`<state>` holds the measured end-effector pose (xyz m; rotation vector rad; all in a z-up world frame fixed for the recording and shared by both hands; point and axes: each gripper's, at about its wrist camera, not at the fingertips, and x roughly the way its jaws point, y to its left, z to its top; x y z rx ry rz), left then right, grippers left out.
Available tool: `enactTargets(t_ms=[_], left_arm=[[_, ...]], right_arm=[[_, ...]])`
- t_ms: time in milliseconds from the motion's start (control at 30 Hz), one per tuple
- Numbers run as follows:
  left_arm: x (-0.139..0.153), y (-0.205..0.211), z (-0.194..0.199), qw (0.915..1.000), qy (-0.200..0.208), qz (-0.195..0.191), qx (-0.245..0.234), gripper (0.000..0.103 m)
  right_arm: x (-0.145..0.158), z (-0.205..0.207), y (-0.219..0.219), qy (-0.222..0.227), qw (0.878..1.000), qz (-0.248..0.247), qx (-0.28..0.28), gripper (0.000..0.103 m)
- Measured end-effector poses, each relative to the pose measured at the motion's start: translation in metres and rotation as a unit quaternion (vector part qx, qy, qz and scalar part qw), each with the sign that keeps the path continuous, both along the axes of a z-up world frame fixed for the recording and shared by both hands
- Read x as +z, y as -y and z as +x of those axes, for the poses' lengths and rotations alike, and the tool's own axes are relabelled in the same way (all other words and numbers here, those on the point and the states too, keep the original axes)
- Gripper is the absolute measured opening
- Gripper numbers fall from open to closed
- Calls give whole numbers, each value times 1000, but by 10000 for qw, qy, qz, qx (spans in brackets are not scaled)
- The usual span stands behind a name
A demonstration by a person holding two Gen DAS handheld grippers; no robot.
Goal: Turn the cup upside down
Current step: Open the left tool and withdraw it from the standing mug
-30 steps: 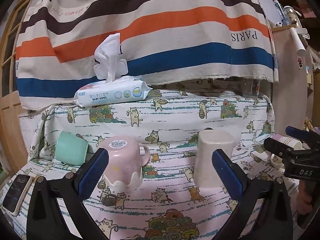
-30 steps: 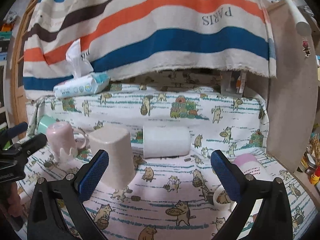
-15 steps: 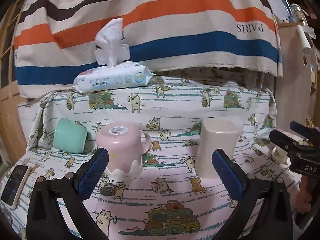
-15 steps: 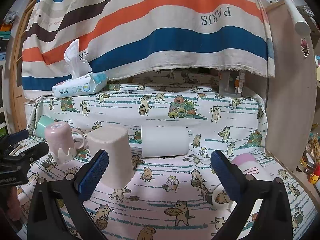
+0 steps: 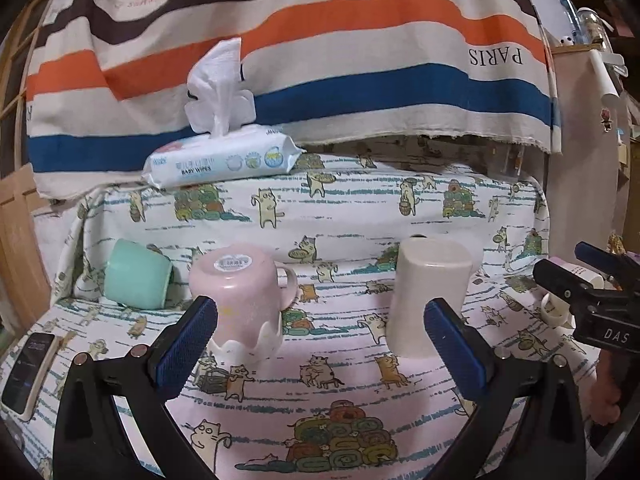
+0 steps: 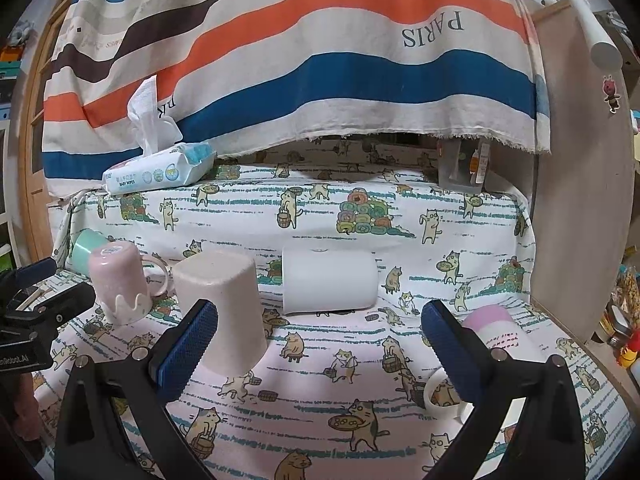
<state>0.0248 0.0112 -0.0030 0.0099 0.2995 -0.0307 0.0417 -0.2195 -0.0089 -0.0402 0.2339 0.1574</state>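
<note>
A pink mug (image 5: 242,298) with a handle stands upside down on the cat-print cloth, and a beige cup (image 5: 428,294) stands upside down to its right. A mint cup (image 5: 138,278) lies on its side at the far left. In the right wrist view a white cup (image 6: 329,282) lies on its side behind the beige cup (image 6: 222,308), and a pink-and-white mug (image 6: 486,344) lies on its side at the right. My left gripper (image 5: 320,346) is open and empty, in front of the pink and beige cups. My right gripper (image 6: 318,346) is open and empty.
A pack of baby wipes (image 5: 222,158) sits on the raised ledge behind. A striped cloth (image 5: 320,40) hangs above it. A phone (image 5: 26,370) lies at the left edge. A wooden panel (image 6: 580,200) stands at the right.
Both grippers have drawn back and risen slightly, so the cups sit a little lower and farther in view. Both stay open and empty; no cup has moved.
</note>
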Motion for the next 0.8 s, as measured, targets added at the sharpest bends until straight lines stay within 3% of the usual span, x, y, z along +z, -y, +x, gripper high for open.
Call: enactTargets(t_ms=[800], left_arm=[[-1,-3,5,9998,-90,0,148,103]], right_arm=[[0,-1,0,17,10000,-18,-13,103]])
